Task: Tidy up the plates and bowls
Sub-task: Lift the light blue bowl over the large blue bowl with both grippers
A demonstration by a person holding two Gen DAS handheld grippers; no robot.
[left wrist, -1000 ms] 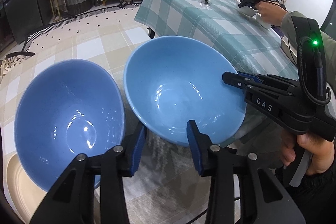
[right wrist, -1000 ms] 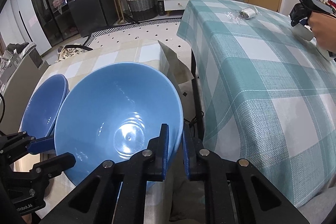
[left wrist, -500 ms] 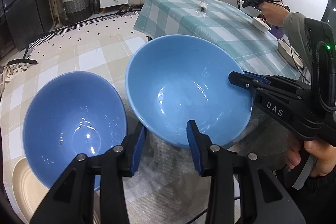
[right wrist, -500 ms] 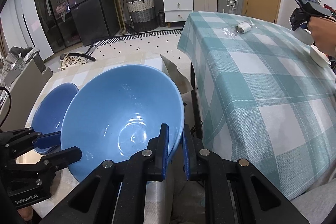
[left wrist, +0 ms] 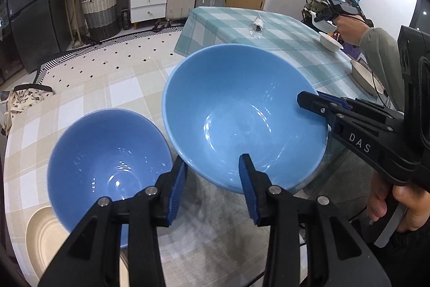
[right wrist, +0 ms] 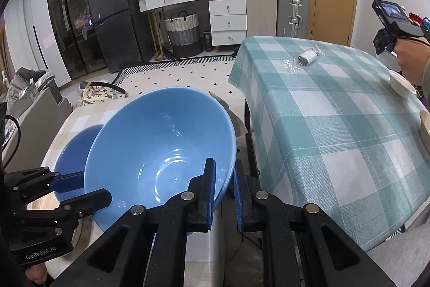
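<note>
My right gripper is shut on the near rim of a large light-blue bowl, which hangs tilted above the beige checked table. In the left wrist view this bowl fills the centre, with the right gripper clamped on its right rim. A darker blue bowl rests on a cream plate at lower left. My left gripper stands partly open between the two bowls, nothing pinched in it. In the right wrist view the left gripper shows at lower left beside the darker bowl.
A second table with a teal checked cloth stands to the right, with a wrapped white item and white bowls on it. Another person's hand holds a gripper over its far edge. Drawers, a basket and suitcases line the back wall.
Both grippers have risen. The light-blue bowl went up with the right gripper. The darker bowl stayed on its plate and now looks smaller and lower in the left wrist view.
</note>
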